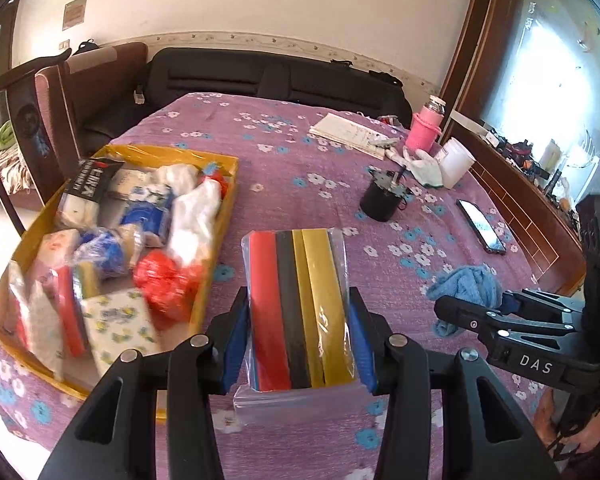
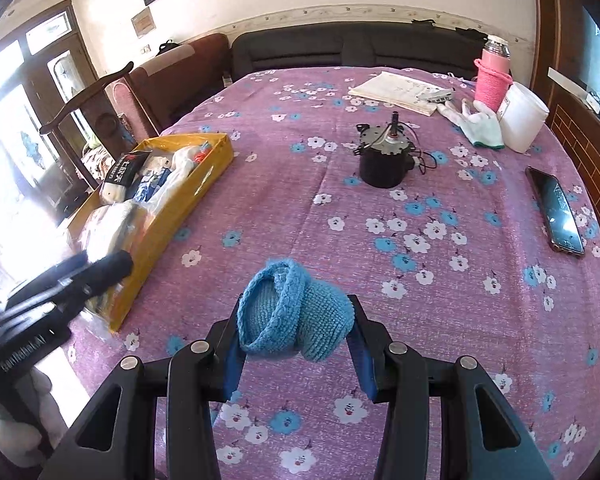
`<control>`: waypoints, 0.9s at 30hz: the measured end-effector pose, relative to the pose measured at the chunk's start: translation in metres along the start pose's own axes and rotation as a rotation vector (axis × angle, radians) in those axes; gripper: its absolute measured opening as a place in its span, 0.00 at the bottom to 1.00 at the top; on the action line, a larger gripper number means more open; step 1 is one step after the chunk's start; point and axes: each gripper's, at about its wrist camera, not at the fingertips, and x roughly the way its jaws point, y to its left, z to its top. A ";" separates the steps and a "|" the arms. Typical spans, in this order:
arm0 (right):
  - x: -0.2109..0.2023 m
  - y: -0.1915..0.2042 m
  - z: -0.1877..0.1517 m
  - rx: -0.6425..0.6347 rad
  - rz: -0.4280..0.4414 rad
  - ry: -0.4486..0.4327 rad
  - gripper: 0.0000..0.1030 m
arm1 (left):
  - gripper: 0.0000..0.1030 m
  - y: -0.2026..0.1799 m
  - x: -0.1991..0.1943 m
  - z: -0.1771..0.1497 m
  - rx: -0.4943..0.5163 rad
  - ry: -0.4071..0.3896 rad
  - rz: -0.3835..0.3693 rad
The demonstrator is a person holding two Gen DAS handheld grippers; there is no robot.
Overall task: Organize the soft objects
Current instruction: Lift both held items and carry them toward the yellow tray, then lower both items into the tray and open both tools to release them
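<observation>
My left gripper [image 1: 298,308] is shut on a clear-wrapped pack of red, black and yellow sponge strips [image 1: 300,304], held just right of the yellow box [image 1: 216,236]. That box lies at the left, filled with several wrapped soft items. In the right wrist view my right gripper [image 2: 296,312] is shut on a blue knitted item [image 2: 294,314], lifted above the purple flowered cloth [image 2: 420,280]. From the left wrist view the right gripper [image 1: 460,312] shows at the right edge with the blue knitted item [image 1: 466,286]. The left gripper [image 2: 100,272] appears at the left beside the yellow box [image 2: 168,216].
A black cylindrical motor [image 2: 384,156] stands mid-table. A phone [image 2: 556,212] lies at the right. At the far right corner sit papers [image 2: 400,90], a white glove [image 2: 480,120], a pink bottle [image 2: 492,76] and a white tub [image 2: 522,116]. A dark sofa [image 2: 340,52] runs behind the table.
</observation>
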 end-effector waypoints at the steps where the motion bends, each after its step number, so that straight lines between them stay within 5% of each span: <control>1: 0.001 0.002 0.001 -0.005 0.001 0.001 0.48 | 0.43 0.007 -0.004 0.003 -0.006 -0.003 0.002; 14: 0.041 0.042 0.037 -0.005 0.148 0.041 0.49 | 0.43 0.139 -0.022 0.067 -0.116 -0.018 0.178; 27: 0.074 0.127 0.070 -0.137 0.271 0.041 0.49 | 0.43 0.205 0.067 0.106 -0.254 0.135 0.125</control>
